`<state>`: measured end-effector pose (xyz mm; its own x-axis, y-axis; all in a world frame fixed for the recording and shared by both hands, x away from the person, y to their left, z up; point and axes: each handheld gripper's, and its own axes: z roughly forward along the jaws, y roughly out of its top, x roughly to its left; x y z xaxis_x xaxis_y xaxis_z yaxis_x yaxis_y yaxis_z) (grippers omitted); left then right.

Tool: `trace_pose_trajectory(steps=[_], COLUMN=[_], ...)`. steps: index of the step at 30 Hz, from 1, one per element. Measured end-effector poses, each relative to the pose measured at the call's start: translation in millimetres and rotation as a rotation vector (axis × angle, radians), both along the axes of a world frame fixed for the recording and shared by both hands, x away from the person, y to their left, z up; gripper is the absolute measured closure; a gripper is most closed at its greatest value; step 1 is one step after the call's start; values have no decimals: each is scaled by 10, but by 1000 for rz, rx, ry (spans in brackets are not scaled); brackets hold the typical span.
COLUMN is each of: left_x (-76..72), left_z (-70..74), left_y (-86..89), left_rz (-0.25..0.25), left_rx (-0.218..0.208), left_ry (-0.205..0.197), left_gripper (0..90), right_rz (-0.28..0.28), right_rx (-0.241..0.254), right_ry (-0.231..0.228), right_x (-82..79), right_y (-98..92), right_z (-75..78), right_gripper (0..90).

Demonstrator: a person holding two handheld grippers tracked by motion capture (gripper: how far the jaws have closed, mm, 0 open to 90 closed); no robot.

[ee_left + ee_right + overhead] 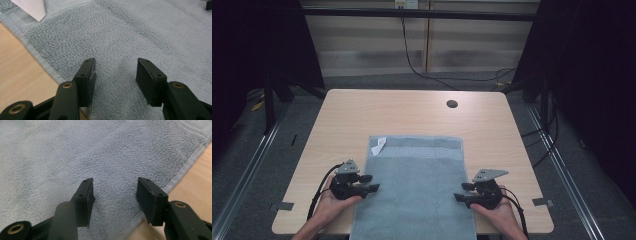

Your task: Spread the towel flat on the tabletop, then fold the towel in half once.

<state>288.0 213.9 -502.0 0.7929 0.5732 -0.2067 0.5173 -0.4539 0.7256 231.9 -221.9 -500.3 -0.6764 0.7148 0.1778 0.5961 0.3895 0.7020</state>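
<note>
A grey towel point(414, 190) lies flat on the desk point(342, 120), its near end at the desk's front edge. The left gripper point(373, 183) and right gripper point(460, 192) hover at its side edges, fingers released, holding nothing.

The towel point(417, 190) is pale grey-blue terry with a plain woven band across its far end and a white tag point(378, 145) at its far-left corner. The surface point(412, 112) is light wood grain. Both tools, left point(371, 183) and right point(460, 192), are black with grey top plates.
</note>
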Motion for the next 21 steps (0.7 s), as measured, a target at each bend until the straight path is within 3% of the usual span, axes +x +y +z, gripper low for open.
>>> trace_pose_trajectory(steps=[4, 7, 9, 12, 14, 17, 21], left_x=[-147, -216, -229, -133, -46, 101, 344], left_z=[18, 34, 47, 93, 148, 207, 289], left_y=[14, 32, 24, 9, 5, -5, 28], left_rz=[-26, -27, -44, -20, 2, 24, 66], left_rx=[7, -17, 0, -19, -45, -39, -56], left_ry=[11, 66, 55, 51, 31, 4, -9], left_gripper=[484, 475, 464, 418, 399, 370, 364], right_rz=[26, 30, 41, 40, 20, -26, -63], right_rx=[10, 24, 25, 32, 43, 68, 60], right_ry=[31, 54, 55, 41, 15, -5, -36], right_x=[-81, -115, -124, -51, 23, 204, 463], right_y=[-9, -13, -1, -9, -34, -98, -154], right_z=[19, 27, 33, 84, 136, 208, 258], right_gripper=[479, 473, 446, 377, 376, 376, 397])
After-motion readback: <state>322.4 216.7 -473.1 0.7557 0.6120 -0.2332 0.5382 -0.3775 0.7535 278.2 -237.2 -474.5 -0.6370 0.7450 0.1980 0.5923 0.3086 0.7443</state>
